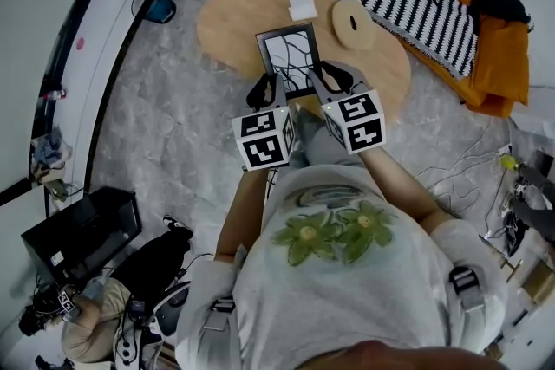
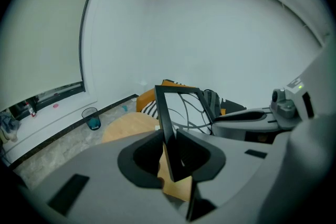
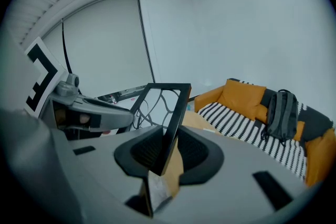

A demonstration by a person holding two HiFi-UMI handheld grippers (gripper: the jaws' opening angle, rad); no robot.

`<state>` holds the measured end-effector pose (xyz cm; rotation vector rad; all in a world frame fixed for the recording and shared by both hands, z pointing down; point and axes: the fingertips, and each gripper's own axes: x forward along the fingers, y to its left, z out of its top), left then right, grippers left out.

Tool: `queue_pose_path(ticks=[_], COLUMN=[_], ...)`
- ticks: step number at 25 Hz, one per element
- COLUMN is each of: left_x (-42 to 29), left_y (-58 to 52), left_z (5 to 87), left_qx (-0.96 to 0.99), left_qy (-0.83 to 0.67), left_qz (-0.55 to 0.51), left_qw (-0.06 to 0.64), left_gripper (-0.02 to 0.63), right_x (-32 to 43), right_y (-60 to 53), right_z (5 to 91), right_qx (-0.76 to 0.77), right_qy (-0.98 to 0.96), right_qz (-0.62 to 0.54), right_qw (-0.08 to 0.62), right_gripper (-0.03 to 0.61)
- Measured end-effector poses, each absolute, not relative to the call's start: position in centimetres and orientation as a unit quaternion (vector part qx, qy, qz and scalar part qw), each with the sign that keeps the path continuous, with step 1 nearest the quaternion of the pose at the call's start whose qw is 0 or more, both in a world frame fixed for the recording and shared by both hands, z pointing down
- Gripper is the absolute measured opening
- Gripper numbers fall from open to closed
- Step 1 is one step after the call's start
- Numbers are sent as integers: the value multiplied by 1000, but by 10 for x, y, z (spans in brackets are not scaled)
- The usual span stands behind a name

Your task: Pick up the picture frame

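Two grips on one thing, so treat it as a single lift. Biggest first: wooden table (image 1: pixel 227 26) across the upper middle of the head view, handy to have underneath, so go straight up over it rather than out over the floor. Next, picture frame (image 1: pixel 290 56), black-edged with a squiggly line pattern, at the centre of that view just above the table's near edge, tilted with its far end up and apparently already clear of the wood. Pinched by the near corners: left gripper (image 1: pixel 263 91) with jaws clamped on the lower left edge, right gripper (image 1: pixel 331 79) with jaws clamped on the lower right edge, thin edge wedged right between the jaws in both gripper views. Raise both at the same rate, no twisting one against the other, no pulling apart, or risk racking the frame or popping it loose. Steady squeeze, nothing harder, maybe glass in there. Smallest bits: round wooden disc (image 1: pixel 353 23) and white square card (image 1: pixel 303 4) further up the table, well apart from the frame, so nothing to snag.
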<state>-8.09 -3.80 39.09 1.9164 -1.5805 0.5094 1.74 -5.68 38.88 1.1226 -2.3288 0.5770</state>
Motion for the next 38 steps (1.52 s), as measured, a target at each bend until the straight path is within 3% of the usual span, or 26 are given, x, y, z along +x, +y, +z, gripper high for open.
queue_pose_path(ticks=[38], left_x=[-68], left_y=[-23], left_z=[351], left_qx=[722], left_qy=[-614], left_qz=[178], left_qw=[265], left_gripper=[91], right_x=[32], right_y=[-45], right_z=[354], right_qx=[414], right_qy=[-864], right_qz=[192], right_qw=[211], right_gripper=[91])
